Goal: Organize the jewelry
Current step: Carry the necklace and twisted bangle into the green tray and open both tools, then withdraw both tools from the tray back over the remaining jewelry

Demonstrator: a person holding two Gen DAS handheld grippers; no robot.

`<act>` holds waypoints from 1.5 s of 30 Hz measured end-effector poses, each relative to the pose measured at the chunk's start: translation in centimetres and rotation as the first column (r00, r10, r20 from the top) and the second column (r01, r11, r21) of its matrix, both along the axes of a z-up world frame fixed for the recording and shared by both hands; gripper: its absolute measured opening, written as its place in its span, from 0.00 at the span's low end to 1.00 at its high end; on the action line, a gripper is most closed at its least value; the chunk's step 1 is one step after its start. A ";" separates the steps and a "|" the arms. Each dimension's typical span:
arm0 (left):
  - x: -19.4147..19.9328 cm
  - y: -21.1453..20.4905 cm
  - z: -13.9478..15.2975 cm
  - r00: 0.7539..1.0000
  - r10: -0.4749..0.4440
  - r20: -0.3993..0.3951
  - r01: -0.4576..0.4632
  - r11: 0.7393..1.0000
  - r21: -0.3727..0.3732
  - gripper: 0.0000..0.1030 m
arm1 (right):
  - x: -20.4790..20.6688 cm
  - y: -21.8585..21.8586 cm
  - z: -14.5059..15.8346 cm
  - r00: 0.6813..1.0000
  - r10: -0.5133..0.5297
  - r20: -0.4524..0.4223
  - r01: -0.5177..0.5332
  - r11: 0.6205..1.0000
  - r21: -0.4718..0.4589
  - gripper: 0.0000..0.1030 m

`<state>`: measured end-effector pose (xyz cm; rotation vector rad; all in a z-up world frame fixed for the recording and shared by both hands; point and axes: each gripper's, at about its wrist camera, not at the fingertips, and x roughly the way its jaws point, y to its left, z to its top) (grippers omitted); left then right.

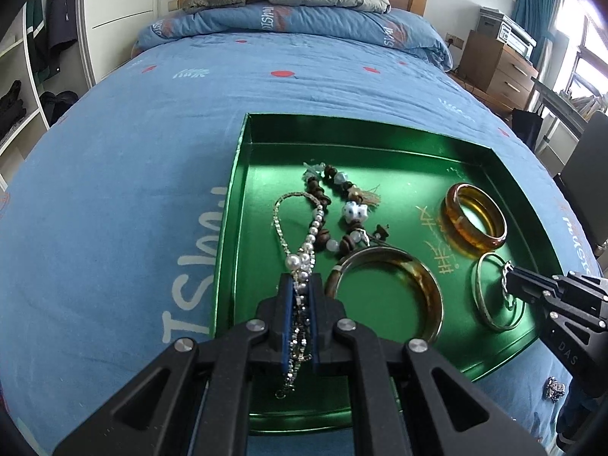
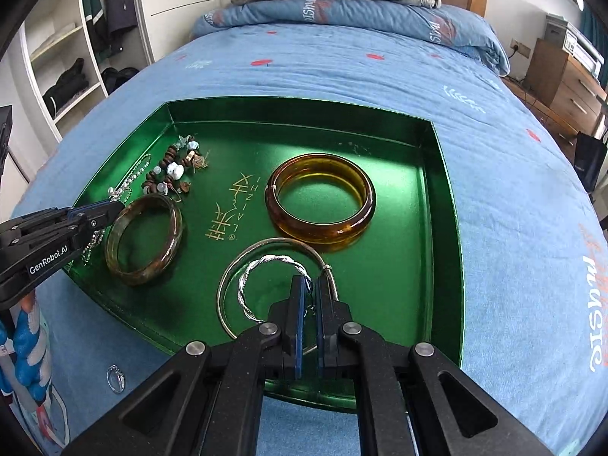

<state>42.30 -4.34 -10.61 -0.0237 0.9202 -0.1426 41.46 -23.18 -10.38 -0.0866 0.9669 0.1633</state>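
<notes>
Over the green tray point(image 1: 243, 159), left claw point(image 1: 300, 288) grips pearl necklace point(image 1: 304, 258); right claw point(image 2: 309, 288) grips twisted bangle point(image 2: 247, 277)

A home bedroom: a bed point(image 1: 152, 133) under a blue sheet, folded duvet point(image 1: 288, 22) at 12 o'clock, open wardrobe point(image 1: 22, 87) at 10, wooden drawers point(image 1: 497, 68) at 2.

From my seat, the tray point(image 2: 444, 197) sat on the bed point(image 2: 513, 190), holding the beaded strand point(image 2: 173, 174) at its far left. The mottled bangle point(image 2: 144, 239) lay before that strand, the thick bangle point(image 2: 321, 203) to the right, and the wire hoop point(image 2: 228, 277) nearest me. A ring point(image 2: 116, 379) lay on the bed outside the tray's near left edge.
</notes>
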 end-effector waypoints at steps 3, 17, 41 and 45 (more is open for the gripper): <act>-0.1 -0.1 -0.1 1.000 -0.006 0.009 0.005 1.000 0.017 0.10 | -0.1 0.2 -0.1 1.000 0.012 0.000 -0.012 1.000 -0.011 0.05; -1.2 0.3 3.3 1.000 -0.007 0.017 0.006 0.999 0.033 0.32 | -2.2 -0.6 3.3 0.999 -0.022 0.039 0.021 1.000 0.017 0.18; -16.6 1.9 24.4 0.951 -0.004 0.309 -0.001 1.000 0.017 0.33 | -18.3 -1.8 23.9 0.928 -0.076 0.365 0.058 0.997 0.060 0.33; -20.0 3.1 26.8 0.940 0.000 0.342 -0.005 1.000 0.015 0.33 | -21.4 -1.7 26.3 0.908 -0.078 0.412 0.057 0.996 0.065 0.35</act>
